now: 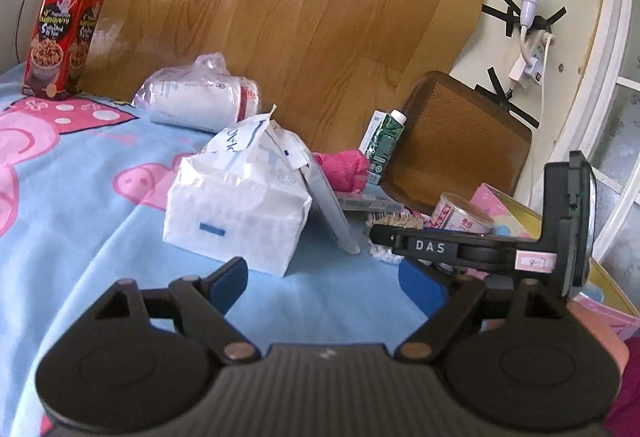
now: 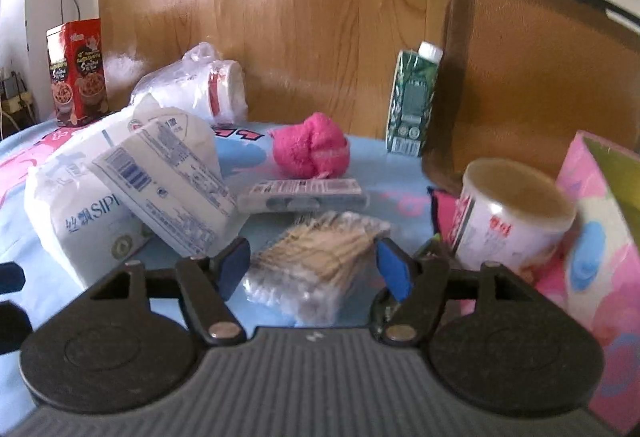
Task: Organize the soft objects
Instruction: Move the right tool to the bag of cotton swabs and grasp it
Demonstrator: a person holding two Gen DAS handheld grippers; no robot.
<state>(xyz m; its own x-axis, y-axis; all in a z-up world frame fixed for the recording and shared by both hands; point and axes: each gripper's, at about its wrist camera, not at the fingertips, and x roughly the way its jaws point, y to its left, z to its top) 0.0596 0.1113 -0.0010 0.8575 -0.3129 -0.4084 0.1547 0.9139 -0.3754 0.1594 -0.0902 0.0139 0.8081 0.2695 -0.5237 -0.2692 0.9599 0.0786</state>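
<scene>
Left wrist view: the left gripper [image 1: 323,279] hangs low over a blue sheet with pink cartoon pigs [image 1: 80,173], its blue-padded fingers spread wide with nothing between them. Just ahead sits a white tissue pack [image 1: 236,213] with a torn paper top, and a flat grey packet leans against its right side. Behind it lies a bagged roll of white cups [image 1: 200,99], and a red cereal box [image 1: 60,37] stands at the far left against the wood-grain board [image 1: 300,17]. A pink fluffy cloth ball [image 1: 344,169] rests beside a green carton [image 1: 384,141], which leans at the edge of a brown tray [image 1: 460,141]. The right gripper's body [image 1: 480,249] crosses the right side of this view.

Right wrist view: the right gripper [image 2: 314,267] is also wide open and empty — its fingers straddle a clear bag of cotton swabs [image 2: 320,257] lying on the sheet, without visibly touching it. The pink cloth ball [image 2: 310,151] sits farther back, near the middle, with a small flat labelled box [image 2: 302,195] just in front of it. To the left the tissue pack [image 2: 80,209] has a second white packet [image 2: 172,181] propped against it. A white can [image 2: 512,213] lies tilted at the right, against a pink patterned box [image 2: 600,237].
</scene>
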